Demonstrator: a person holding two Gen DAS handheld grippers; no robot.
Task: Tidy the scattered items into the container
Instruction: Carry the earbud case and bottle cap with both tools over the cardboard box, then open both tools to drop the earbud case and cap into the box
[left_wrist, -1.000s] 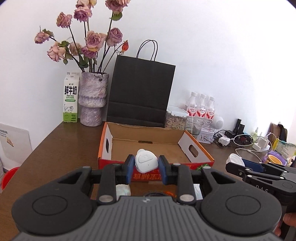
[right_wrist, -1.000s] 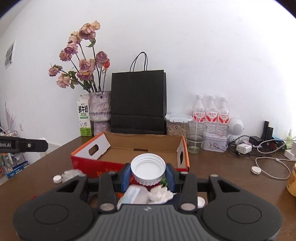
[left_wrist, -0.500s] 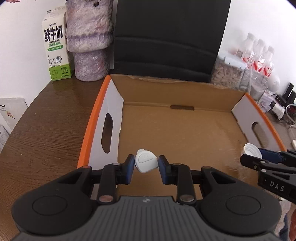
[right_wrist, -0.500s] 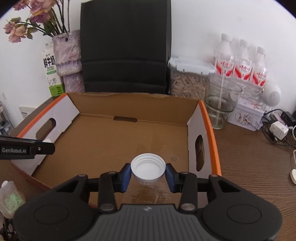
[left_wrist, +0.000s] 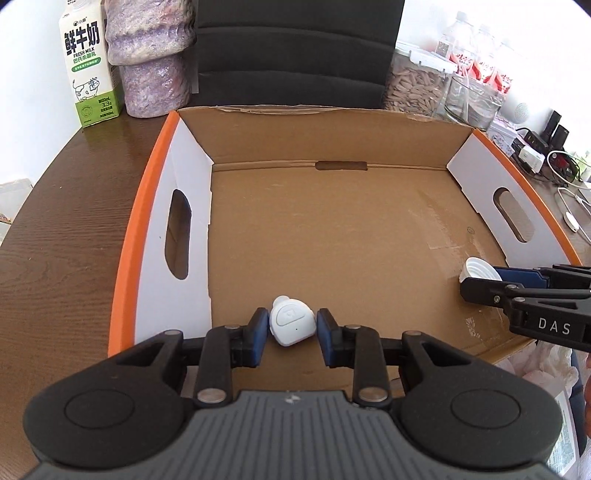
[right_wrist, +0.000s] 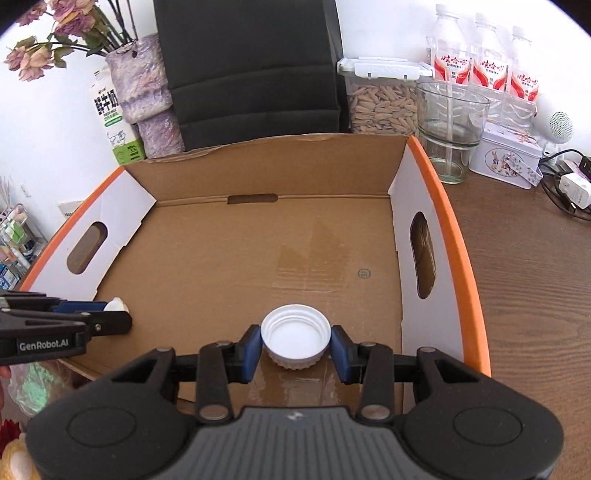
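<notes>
An open cardboard box (left_wrist: 354, 236) with orange rims and white end flaps fills both views; its floor is bare. My left gripper (left_wrist: 291, 326) is shut on a small white rounded earbud-like case (left_wrist: 291, 323), held over the box's near left part. My right gripper (right_wrist: 295, 341) is shut on a white ribbed bottle cap (right_wrist: 295, 338), held open side up over the box's near right part. Each gripper shows in the other's view: the right gripper (left_wrist: 480, 275) with the cap (left_wrist: 476, 269) at the right edge, the left gripper (right_wrist: 110, 312) at the left edge.
Behind the box stand a milk carton (left_wrist: 90, 62), a purple vase (left_wrist: 151, 55), a black paper bag (left_wrist: 291, 55), a seed jar (right_wrist: 384, 96), a glass (right_wrist: 450, 129), water bottles (right_wrist: 484, 51) and chargers with cables (right_wrist: 572, 184). Crumpled plastic (right_wrist: 33, 384) lies in front of the box at the left.
Both grippers moved forward and tipped downward, from in front of the box to over its inside. Each still holds its item.
</notes>
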